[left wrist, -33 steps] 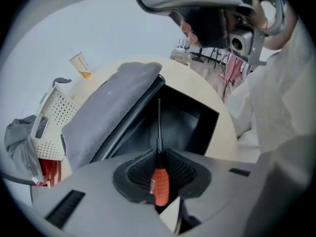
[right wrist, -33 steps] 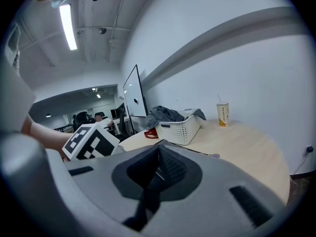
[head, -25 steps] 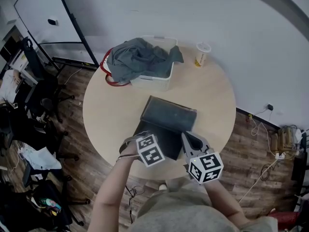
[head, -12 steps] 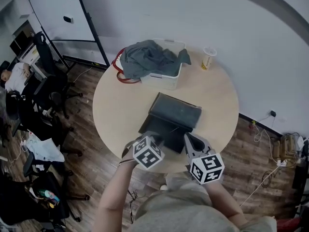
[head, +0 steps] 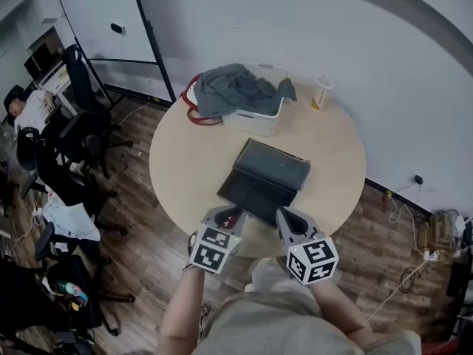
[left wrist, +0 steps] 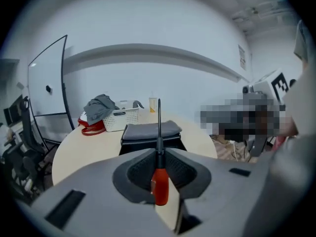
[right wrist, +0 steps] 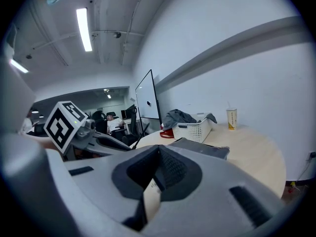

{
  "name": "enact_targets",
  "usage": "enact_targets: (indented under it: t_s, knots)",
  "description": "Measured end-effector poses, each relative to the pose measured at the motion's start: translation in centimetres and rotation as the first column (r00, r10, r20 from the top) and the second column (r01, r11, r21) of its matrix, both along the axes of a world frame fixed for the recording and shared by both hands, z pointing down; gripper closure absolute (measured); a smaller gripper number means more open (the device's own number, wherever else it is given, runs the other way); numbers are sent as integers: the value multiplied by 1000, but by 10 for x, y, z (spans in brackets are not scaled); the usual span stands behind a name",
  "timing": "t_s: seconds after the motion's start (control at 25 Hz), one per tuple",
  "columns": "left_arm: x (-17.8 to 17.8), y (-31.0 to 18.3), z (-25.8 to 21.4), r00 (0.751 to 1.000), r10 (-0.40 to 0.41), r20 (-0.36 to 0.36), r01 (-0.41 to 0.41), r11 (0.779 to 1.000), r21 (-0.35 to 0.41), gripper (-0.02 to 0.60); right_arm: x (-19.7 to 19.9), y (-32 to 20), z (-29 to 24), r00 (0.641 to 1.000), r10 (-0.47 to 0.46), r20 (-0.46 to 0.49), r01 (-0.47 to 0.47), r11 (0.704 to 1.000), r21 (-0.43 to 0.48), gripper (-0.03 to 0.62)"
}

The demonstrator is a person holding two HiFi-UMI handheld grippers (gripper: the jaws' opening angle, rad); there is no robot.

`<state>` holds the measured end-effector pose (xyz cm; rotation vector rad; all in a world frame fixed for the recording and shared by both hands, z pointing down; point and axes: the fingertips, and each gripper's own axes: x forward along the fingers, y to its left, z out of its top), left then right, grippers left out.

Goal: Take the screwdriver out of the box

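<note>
My left gripper is shut on the red handle of the screwdriver; its dark shaft sticks out past the jaws. In the head view this gripper hangs over the table's near edge, just in front of the open dark box. The box lies straight ahead in the left gripper view. My right gripper hovers beside the box's near right corner, jaws together with nothing between them. The right gripper view shows the left gripper to its left.
A white basket heaped with grey cloth stands at the far side of the round wooden table, red bag handles beside it. A paper cup stands at the far right. Office chairs crowd the floor at left.
The left gripper has lifted and drawn back from the box toward the table's near edge, rolling as it went, with the screwdriver in it. The right gripper shifted slightly sideways.
</note>
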<state>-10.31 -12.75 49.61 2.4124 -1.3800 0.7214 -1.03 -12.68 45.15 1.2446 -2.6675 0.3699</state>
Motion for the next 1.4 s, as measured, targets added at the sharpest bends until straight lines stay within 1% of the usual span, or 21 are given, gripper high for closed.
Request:
enact_targets:
  t_s: [0.12, 0.24, 0.36, 0.52, 0.68, 0.8, 1.08, 1.4]
  knots:
    - [-3, 14, -17, 993, -57, -104, 61, 998, 28, 526, -3, 9, -3, 1000, -12, 3, 12, 1000, 9, 594]
    - [-8, 26, -32, 976, -102, -191, 118, 991, 69, 526, -8, 15, -8, 1000, -24, 8, 24, 999, 21, 594]
    - [-14, 37, -44, 958, -145, -247, 178, 977, 116, 527, -11, 23, -12, 999, -34, 13, 34, 999, 31, 594]
    - [-19, 52, -54, 932, -187, -310, 243, 958, 153, 527, -13, 31, -15, 999, -41, 20, 40, 998, 39, 594]
    - [-21, 63, -58, 914, -209, -348, 283, 943, 176, 528, -14, 38, -17, 999, -46, 24, 45, 998, 44, 594]
    - [-22, 69, -60, 901, -219, -375, 302, 936, 179, 528, -14, 43, -19, 999, -48, 25, 47, 998, 46, 594]
    - [-25, 67, -61, 896, -230, -381, 315, 933, 177, 528, -15, 46, -23, 999, -49, -3, 49, 996, 77, 594]
    - [-26, 61, -60, 891, -233, -389, 319, 932, 172, 528, -13, 41, -29, 1000, -30, -5, 30, 995, 91, 594]
